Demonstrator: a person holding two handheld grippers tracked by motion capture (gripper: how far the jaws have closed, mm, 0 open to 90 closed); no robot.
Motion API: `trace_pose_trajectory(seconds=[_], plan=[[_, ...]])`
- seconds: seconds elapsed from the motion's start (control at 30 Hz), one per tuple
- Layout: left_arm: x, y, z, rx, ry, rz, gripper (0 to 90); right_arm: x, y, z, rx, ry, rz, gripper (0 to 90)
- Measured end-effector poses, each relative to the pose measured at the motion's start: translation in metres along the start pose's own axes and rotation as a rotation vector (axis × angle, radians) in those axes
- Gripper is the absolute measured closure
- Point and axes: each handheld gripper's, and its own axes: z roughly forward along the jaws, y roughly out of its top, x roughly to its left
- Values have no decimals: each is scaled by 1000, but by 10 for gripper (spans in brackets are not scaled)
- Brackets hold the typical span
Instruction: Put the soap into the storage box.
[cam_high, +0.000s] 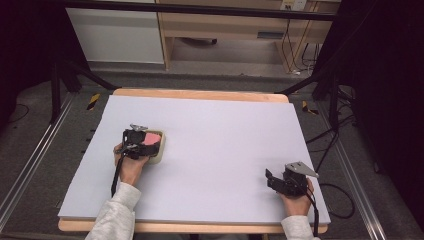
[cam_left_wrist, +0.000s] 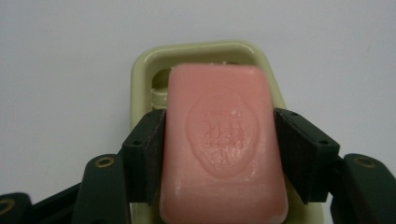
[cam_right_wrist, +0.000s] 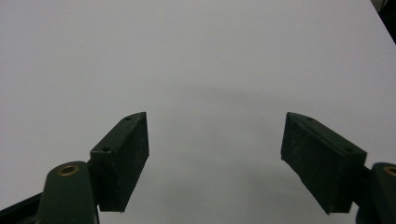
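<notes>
A pink soap bar (cam_left_wrist: 219, 140) with a stamped seal lies in a pale green soap dish (cam_left_wrist: 140, 70) at the left middle of the table. My left gripper (cam_left_wrist: 219, 122) straddles the bar, one pad close along each long side; the pads look just off the soap, which rests in the dish. From above, the left gripper (cam_high: 149, 144) points right over the dish (cam_high: 159, 158) and the soap (cam_high: 152, 137). My right gripper (cam_high: 270, 178) rests near the table's front right, and its jaws (cam_right_wrist: 215, 135) stand wide open over bare surface.
A white sheet (cam_high: 215, 135) covers the wooden table (cam_high: 200, 94). Black frame legs and cables stand on the floor to both sides. A wooden cabinet (cam_high: 225, 25) stands behind the table.
</notes>
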Motion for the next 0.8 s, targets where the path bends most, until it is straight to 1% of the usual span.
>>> trace_pose_trajectory(seconds=[0.03, 0.07, 0.17, 0.4, 0.43, 0.47, 0.53, 0.6, 0.63, 0.67, 0.7, 0.8], plan=[[0, 1, -3, -12, -4, -2, 347, 0, 0, 0, 0, 0, 0, 233], [1, 3, -7, -18, -1, 6, 331, 0, 0, 0, 0, 0, 1, 232], [1, 5, -10, -21, 4, 12, 314, 0, 0, 0, -1, -1, -1, 232], [1, 4, -19, -33, -10, 28, 301, 0, 0, 0, -2, 0, 1, 231], [0, 4, -24, -46, -27, 35, 300, 0, 0, 0, -2, -1, 1, 230], [0, 4, -24, -46, -27, 35, 300, 0, 0, 0, -2, -1, 1, 230], [-1, 4, -28, -57, -45, 44, 300, 0, 0, 0, -1, -2, 1, 229], [-2, 3, -33, -59, -72, 56, 295, -1, 0, 0, -2, -1, 6, 228], [-3, 1, -37, -69, -85, 66, 290, -2, 0, -1, -4, -5, 5, 227], [-3, 1, -37, -69, -85, 66, 290, -2, 0, -1, -4, -5, 5, 227], [-3, 0, -40, -81, -94, 65, 290, -2, 0, -1, -6, -4, 6, 227], [-2, -5, -45, -88, -112, 72, 289, -3, 0, -2, -5, -8, 12, 225]])
